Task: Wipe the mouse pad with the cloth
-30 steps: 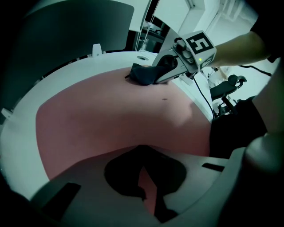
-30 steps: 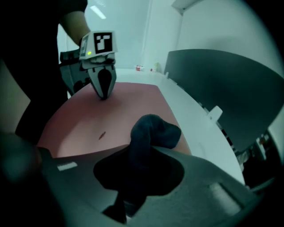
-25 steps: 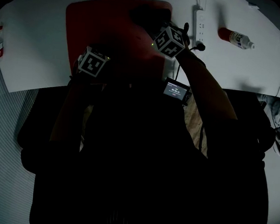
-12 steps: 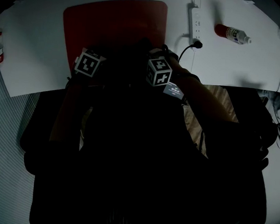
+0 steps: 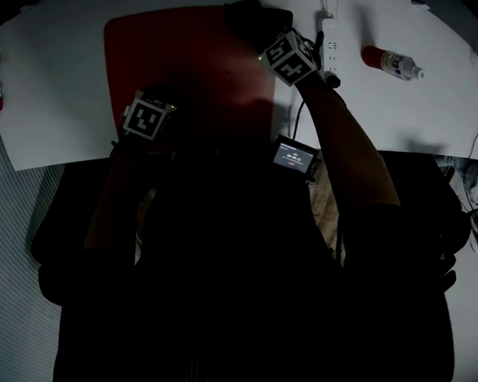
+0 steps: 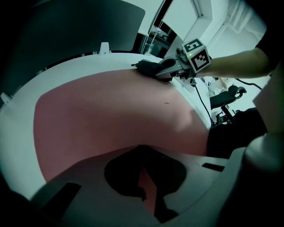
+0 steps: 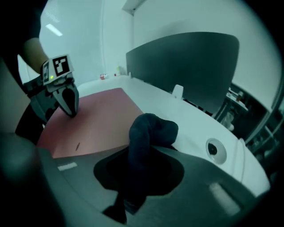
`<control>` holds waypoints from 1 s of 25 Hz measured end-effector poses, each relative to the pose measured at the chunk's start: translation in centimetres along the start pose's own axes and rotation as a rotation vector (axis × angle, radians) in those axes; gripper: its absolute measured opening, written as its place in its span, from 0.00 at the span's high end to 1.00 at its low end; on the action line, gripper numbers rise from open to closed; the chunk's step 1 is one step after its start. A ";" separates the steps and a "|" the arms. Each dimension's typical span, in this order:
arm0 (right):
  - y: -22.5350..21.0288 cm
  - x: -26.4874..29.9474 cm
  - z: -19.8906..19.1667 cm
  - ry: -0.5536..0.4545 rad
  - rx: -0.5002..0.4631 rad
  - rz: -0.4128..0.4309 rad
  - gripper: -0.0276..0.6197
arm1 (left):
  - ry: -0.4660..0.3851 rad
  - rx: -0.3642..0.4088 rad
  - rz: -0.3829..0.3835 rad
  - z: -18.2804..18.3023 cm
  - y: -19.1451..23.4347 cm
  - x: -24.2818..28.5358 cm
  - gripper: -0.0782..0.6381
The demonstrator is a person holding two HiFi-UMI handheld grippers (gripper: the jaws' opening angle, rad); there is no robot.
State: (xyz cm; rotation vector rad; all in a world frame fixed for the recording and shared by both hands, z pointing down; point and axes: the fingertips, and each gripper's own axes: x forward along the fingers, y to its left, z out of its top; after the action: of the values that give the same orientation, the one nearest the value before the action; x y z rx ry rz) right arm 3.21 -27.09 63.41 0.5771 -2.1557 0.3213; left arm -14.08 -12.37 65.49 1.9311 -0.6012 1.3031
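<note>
Two grippers on red mouse pad point(image 5: 192, 59), flat on white table point(image 5: 59, 73). Right gripper point(image 7: 142, 148): jaws clamped on dark bunched cloth point(image 7: 151, 131), cloth pressed down at pad's far right corner. Left gripper point(image 6: 143, 156): jaws together, nothing held, tips down on pad by its near left edge. To pad's right, white power strip point(image 5: 331, 41) and lying bottle point(image 5: 389, 62).
</note>
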 end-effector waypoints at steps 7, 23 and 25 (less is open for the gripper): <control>1.3 0.2 -0.5 -0.004 0.024 0.003 0.86 | -0.003 0.005 -0.004 0.1 0.2 -0.1 0.88; 21.7 -0.4 -2.7 0.150 0.099 0.478 0.86 | 0.020 0.074 0.008 0.1 0.0 0.1 0.88; 22.6 -0.8 -3.2 0.231 0.214 0.570 0.86 | 0.004 0.069 0.011 0.1 -0.2 0.0 0.88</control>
State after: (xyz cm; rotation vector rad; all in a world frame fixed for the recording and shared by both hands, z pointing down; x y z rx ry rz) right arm -5.78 -6.07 64.15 0.0196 -2.0345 0.8902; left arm -13.89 -12.37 65.40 1.9824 -0.5726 1.3503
